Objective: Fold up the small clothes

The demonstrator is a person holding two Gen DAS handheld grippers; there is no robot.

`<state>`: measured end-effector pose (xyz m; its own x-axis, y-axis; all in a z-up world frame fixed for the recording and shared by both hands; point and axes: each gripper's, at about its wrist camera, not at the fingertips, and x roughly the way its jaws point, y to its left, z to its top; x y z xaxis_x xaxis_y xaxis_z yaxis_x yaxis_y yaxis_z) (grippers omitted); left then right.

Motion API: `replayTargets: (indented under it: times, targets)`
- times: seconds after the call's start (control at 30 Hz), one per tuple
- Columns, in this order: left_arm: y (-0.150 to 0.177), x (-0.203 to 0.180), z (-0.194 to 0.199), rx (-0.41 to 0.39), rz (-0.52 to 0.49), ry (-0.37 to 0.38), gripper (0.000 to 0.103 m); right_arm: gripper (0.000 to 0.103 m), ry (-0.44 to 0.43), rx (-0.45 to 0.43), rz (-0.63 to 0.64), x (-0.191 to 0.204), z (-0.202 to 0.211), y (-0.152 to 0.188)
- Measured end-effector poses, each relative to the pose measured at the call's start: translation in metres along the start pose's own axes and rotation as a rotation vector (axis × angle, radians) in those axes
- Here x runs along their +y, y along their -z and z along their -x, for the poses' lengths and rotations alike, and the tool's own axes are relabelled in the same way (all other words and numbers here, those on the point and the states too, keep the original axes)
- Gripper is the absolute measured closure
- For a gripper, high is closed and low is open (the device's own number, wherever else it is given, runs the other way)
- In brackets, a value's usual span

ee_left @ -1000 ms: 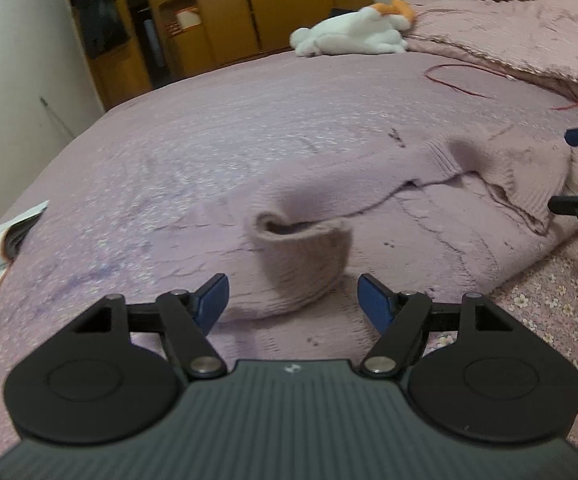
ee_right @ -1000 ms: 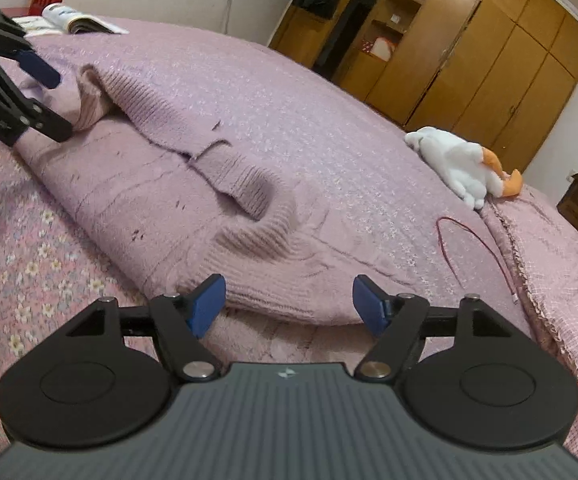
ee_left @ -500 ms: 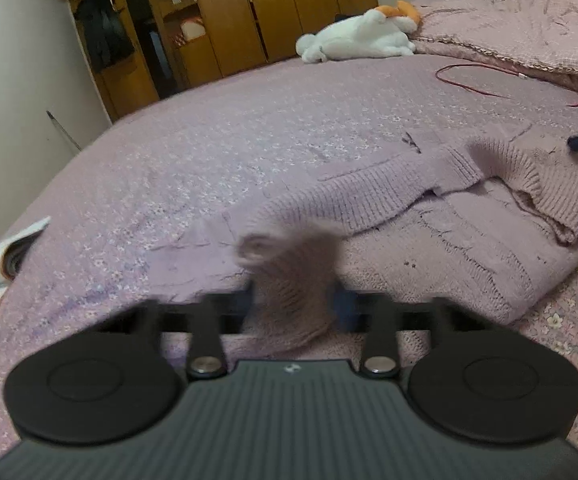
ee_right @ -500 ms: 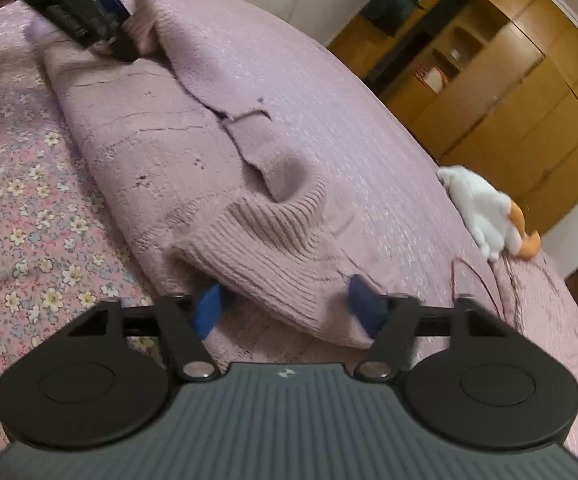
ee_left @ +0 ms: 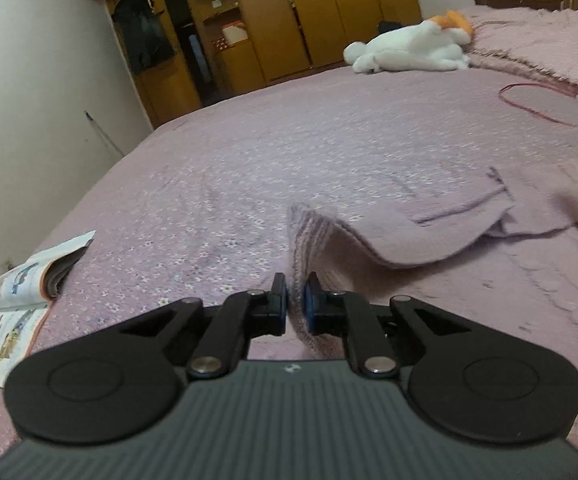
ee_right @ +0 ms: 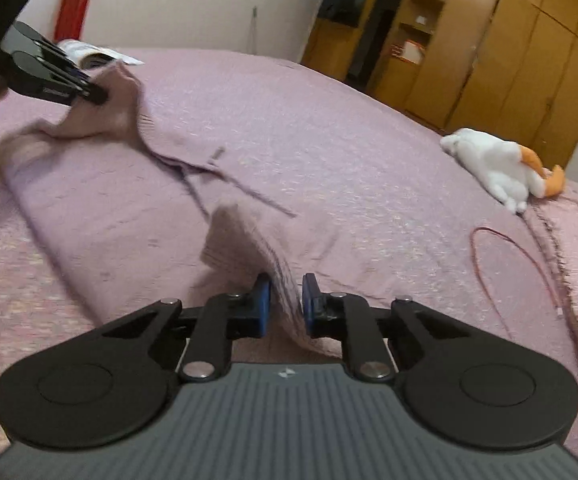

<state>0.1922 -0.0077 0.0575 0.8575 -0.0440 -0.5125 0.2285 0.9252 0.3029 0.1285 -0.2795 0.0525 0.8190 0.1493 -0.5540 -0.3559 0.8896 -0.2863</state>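
Wide bed under a mauve, small-flowered quilted bedspread (ee_left: 249,152), filling most of both views, with tall honey-brown wooden wardrobes (ee_right: 529,72) beyond its far edge. Spread across the near part of the bed, a dusty-pink ribbed knit sweater (ee_right: 121,232), body lying flat, both near ends raised off the cover.

Far right, a white plush toy with an orange patch (ee_left: 409,52), lying well apart from the knit; near it a thin red cord (ee_right: 501,264) looped on the cover. Far left at the bed edge, an open illustrated booklet (ee_left: 29,284).

Left gripper (ee_left: 296,304) clamped tight on a ribbed sleeve cuff, blue pads pressing the knit from both sides; seen also in the right wrist view at upper left (ee_right: 97,94), lifting that cuff clear of the bed. Right gripper (ee_right: 285,304) with jaws closing, a fold of ribbed edge between them and already touched on both sides.

Progress, judging by the lie of the fabric: early. Garment laid out and two ends gripped, no finished fold visible; bringing the held ends over the body and halving it likely still to come.

Writing: white lettering on the left gripper's black housing, too blurred to read; booklet print too small to make out.
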Motion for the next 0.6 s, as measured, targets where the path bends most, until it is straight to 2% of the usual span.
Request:
replayTargets:
  times: [0.03, 0.13, 0.23, 0.4, 0.53, 0.57, 0.6]
  targets:
    - [-0.001, 0.001, -0.005, 0.003, -0.003, -0.013, 0.092, 0.092, 0.015, 0.007, -0.003, -0.002, -0.003, -0.001]
    - [-0.003, 0.006, -0.023, 0.020, 0.017, -0.058, 0.092, 0.092, 0.067, 0.029, -0.064, -0.017, -0.019, -0.004]
    - [-0.005, 0.014, -0.043, 0.044, 0.061, -0.106, 0.090, 0.092, 0.140, 0.040, -0.179, -0.037, -0.033, -0.004]
    - [-0.002, 0.022, -0.063, 0.112, 0.119, -0.113, 0.087, 0.089, 0.207, 0.120, -0.348, -0.064, -0.060, 0.008]
    - [0.007, 0.022, -0.062, 0.133, 0.105, -0.142, 0.061, 0.061, 0.230, 0.157, -0.399, -0.067, -0.074, 0.021]
    - [0.009, 0.023, -0.062, 0.135, 0.101, -0.147, 0.057, 0.052, 0.244, 0.156, -0.401, -0.067, -0.074, 0.023]
    - [0.011, 0.023, -0.061, 0.140, 0.098, -0.147, 0.056, 0.048, 0.262, 0.158, -0.406, -0.068, -0.075, 0.024]
